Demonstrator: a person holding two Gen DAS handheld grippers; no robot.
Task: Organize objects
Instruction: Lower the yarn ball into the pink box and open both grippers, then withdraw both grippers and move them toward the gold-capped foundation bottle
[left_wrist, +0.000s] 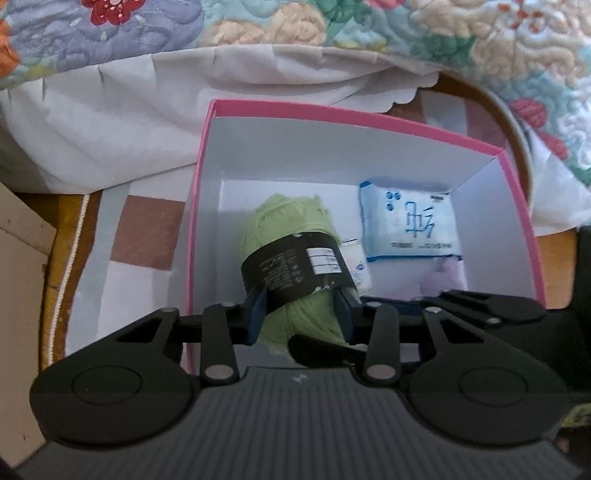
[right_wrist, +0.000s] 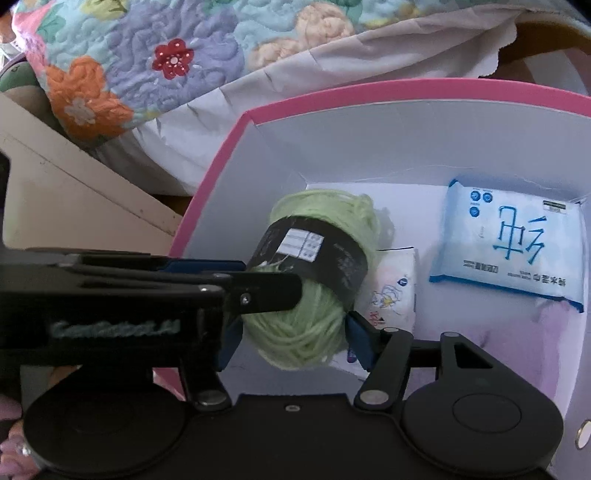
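Note:
A light green yarn ball (left_wrist: 291, 254) with a black paper band hangs over the inside of a pink box (left_wrist: 201, 177) with white walls. My left gripper (left_wrist: 301, 314) is shut on the yarn ball, its blue pads pressing both sides. In the right wrist view my right gripper (right_wrist: 291, 332) also has its blue pads on both sides of the same yarn ball (right_wrist: 314, 280), with the left gripper's black fingers (right_wrist: 266, 291) crossing in from the left. A blue-and-white wipes pack (right_wrist: 513, 247) and a small white tissue packet (right_wrist: 395, 291) lie on the box floor.
The pink box (right_wrist: 221, 155) stands on a checked cloth (left_wrist: 140, 236) over a wooden surface. A flowered quilt (left_wrist: 258, 22) and a white sheet (left_wrist: 110, 122) lie behind it. A cream board (right_wrist: 74, 199) stands at the left. A pale lilac item (right_wrist: 546, 332) lies in the box's near right corner.

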